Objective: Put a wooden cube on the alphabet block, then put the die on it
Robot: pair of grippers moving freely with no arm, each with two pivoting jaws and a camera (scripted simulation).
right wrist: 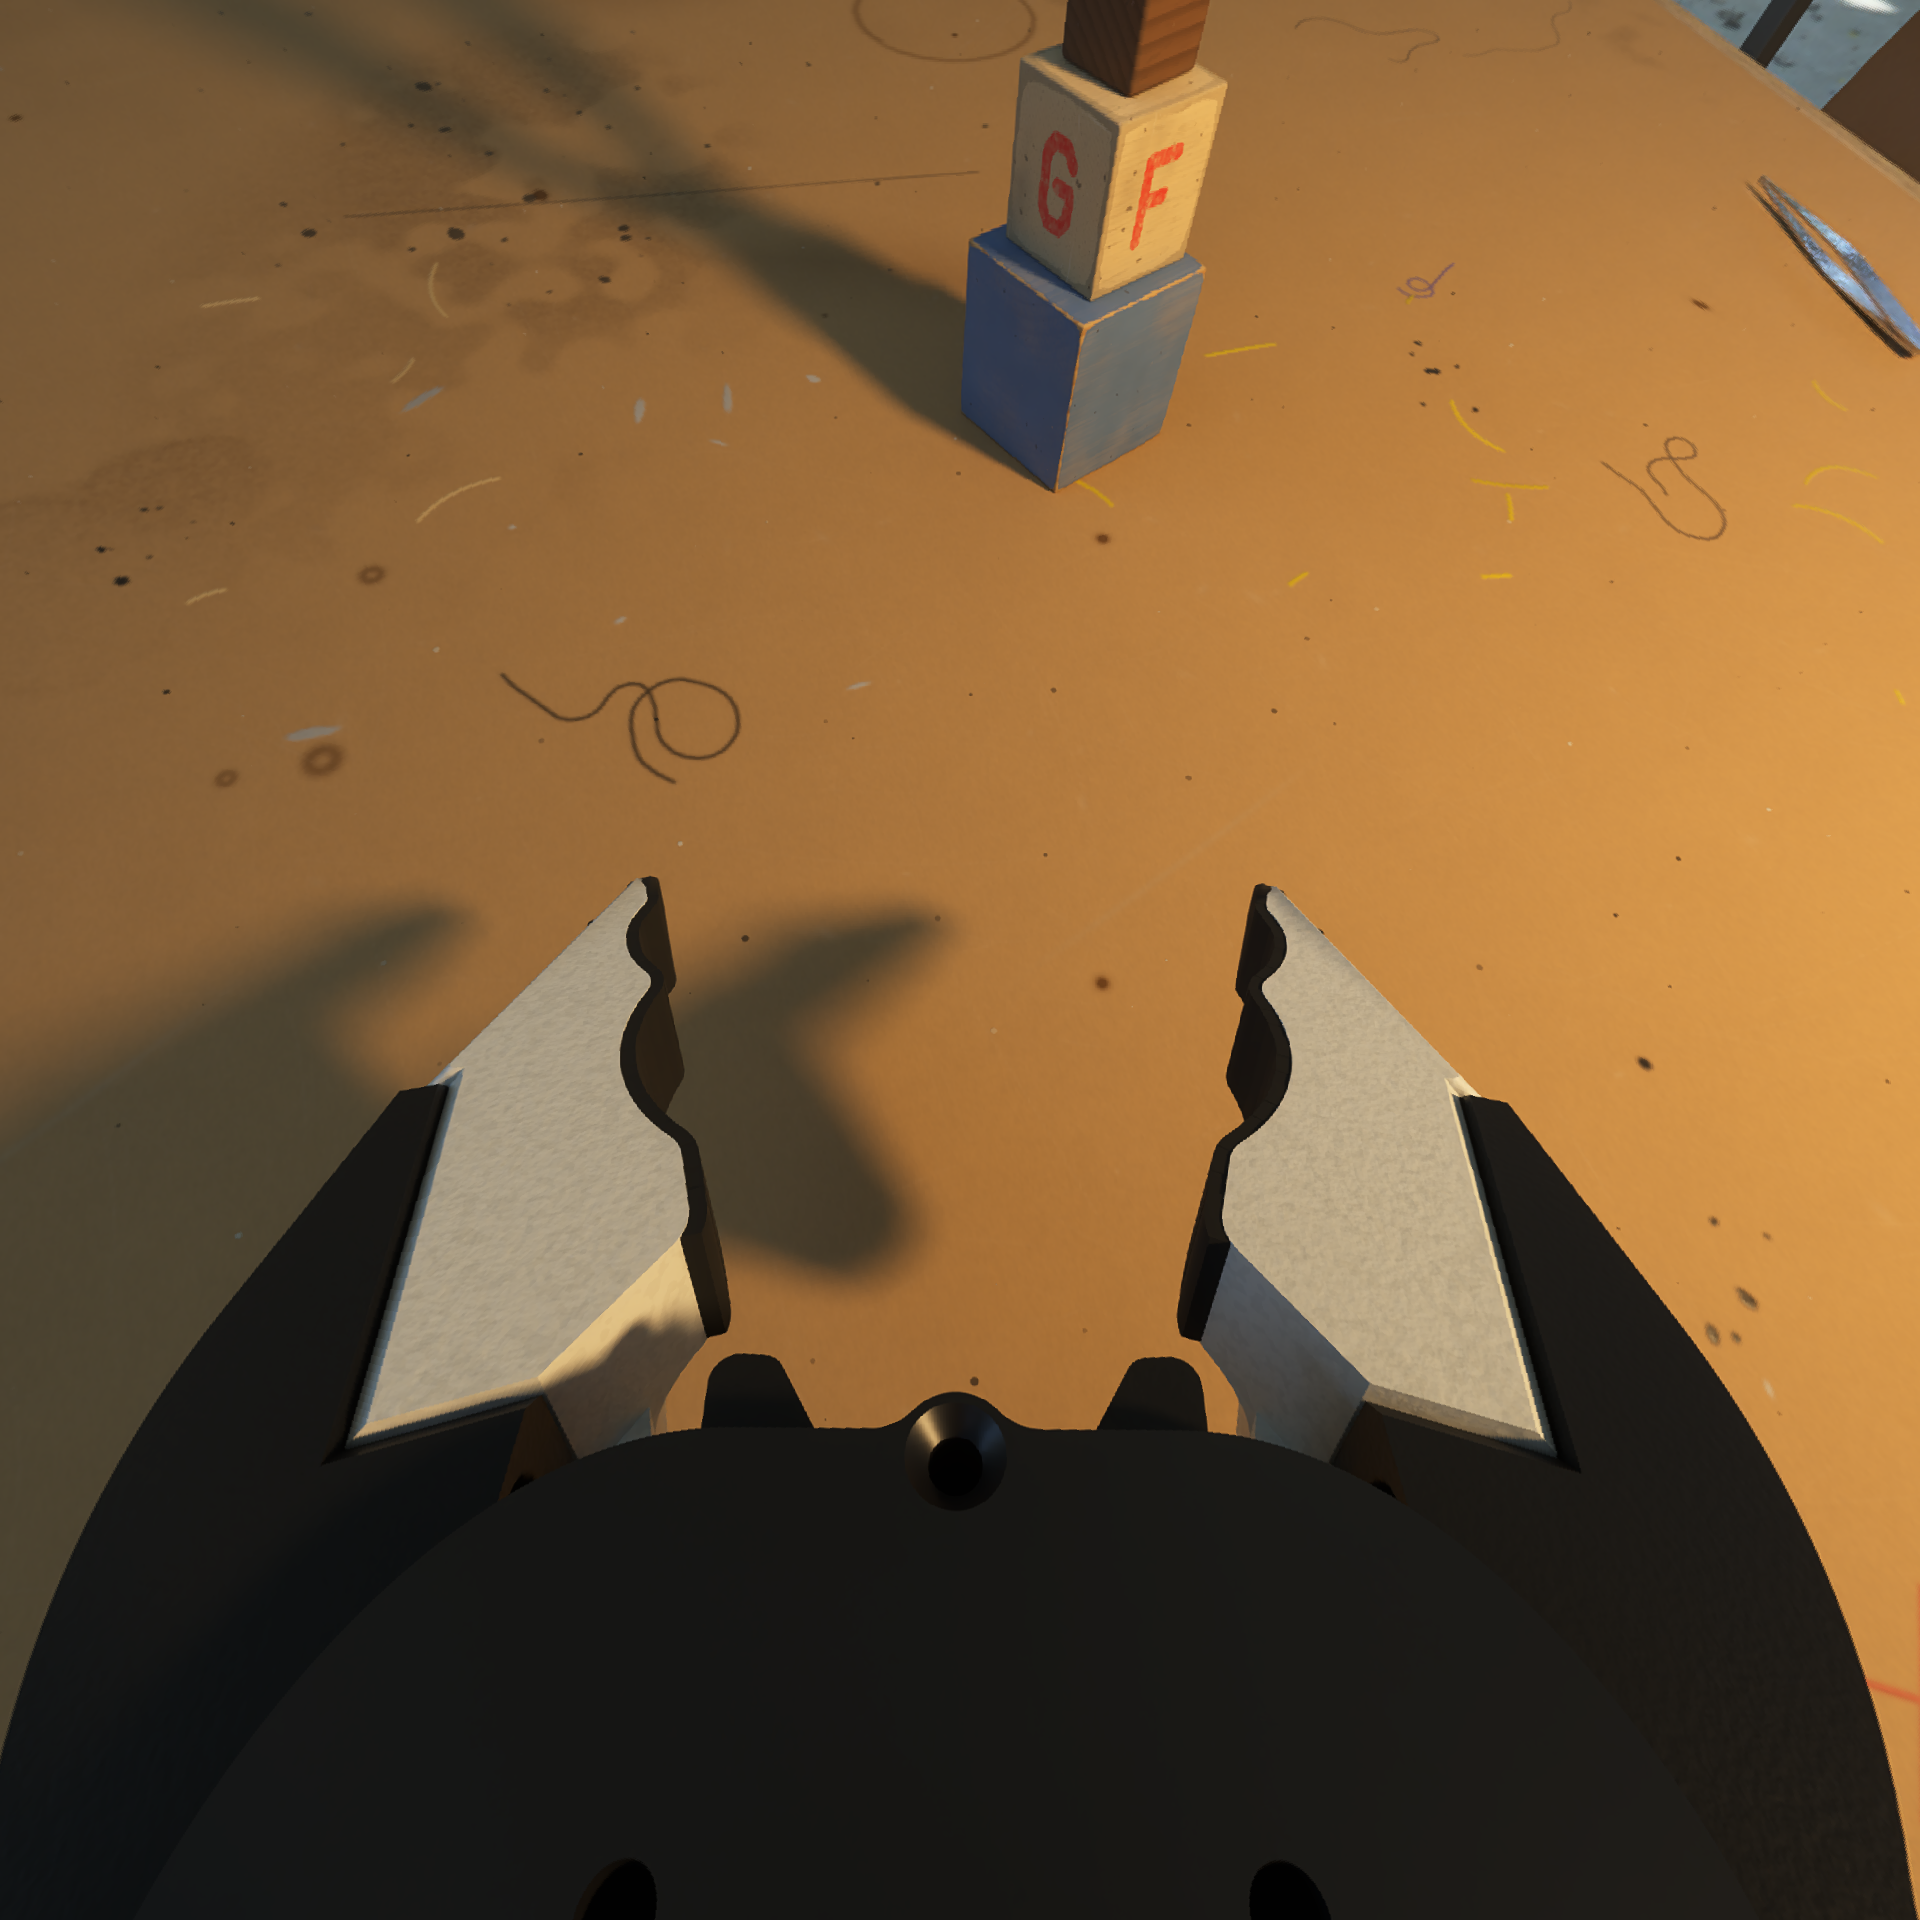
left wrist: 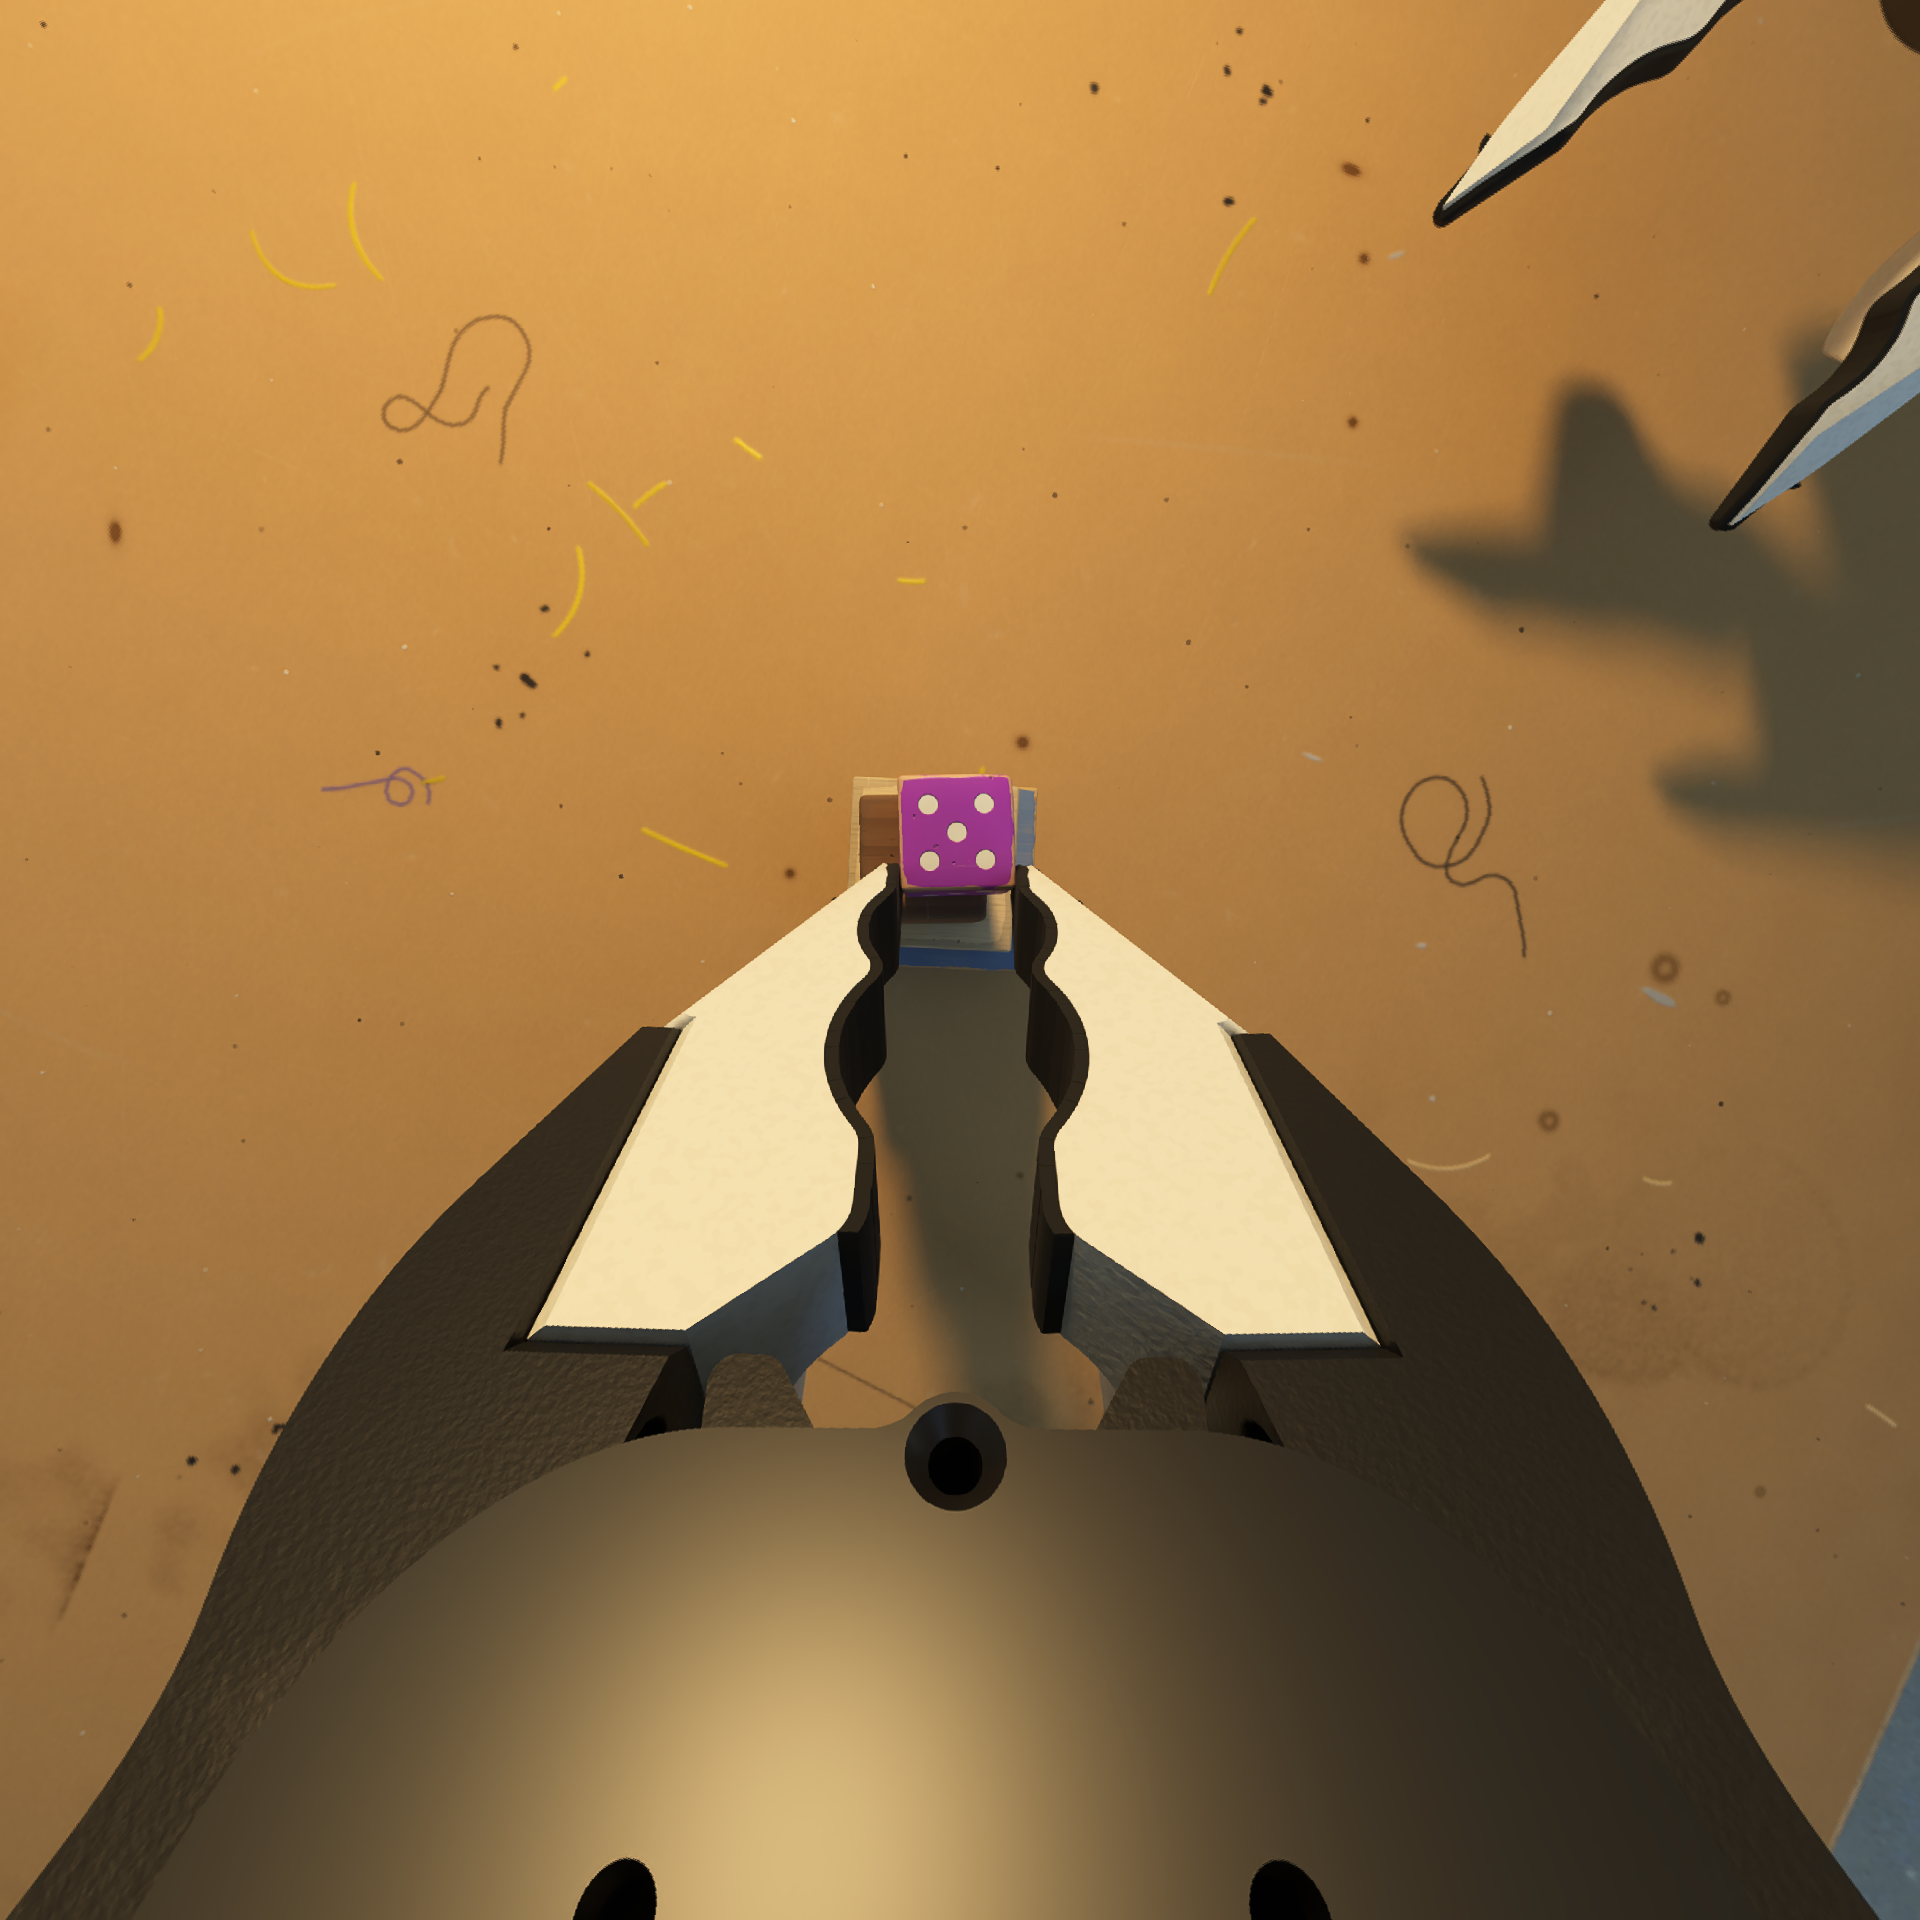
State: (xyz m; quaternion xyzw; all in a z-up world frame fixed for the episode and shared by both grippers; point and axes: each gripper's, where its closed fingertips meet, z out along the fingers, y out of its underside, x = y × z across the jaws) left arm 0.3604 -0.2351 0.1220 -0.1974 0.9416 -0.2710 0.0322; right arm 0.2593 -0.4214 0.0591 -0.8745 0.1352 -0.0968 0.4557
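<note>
My right wrist view cuts the wooden cube (right wrist: 1135, 42) off at the top edge; from above, the die (left wrist: 955, 831) between my left fingertips (left wrist: 884, 883) hides most of the stack under it

- The left wrist view looks almost straight down along its own fingers onto the tabletop (left wrist: 727, 312), close over the stack: the die (left wrist: 956, 832) fills the gap at the fingertips of the left gripper (left wrist: 956, 883), and no table edge shows.
- The right wrist view looks forward at a slant across the tabletop (right wrist: 1039, 779), from farther off; the stack stands near the frame's top, and the table's far-right corner shows at upper right.
- Both views share the stack: the alphabet block (right wrist: 1112, 171) on the blue block (right wrist: 1075, 358), seen from above in one, from the side in the other.
- The right gripper (left wrist: 1579, 364) shows at the left view's upper right corner.
</note>
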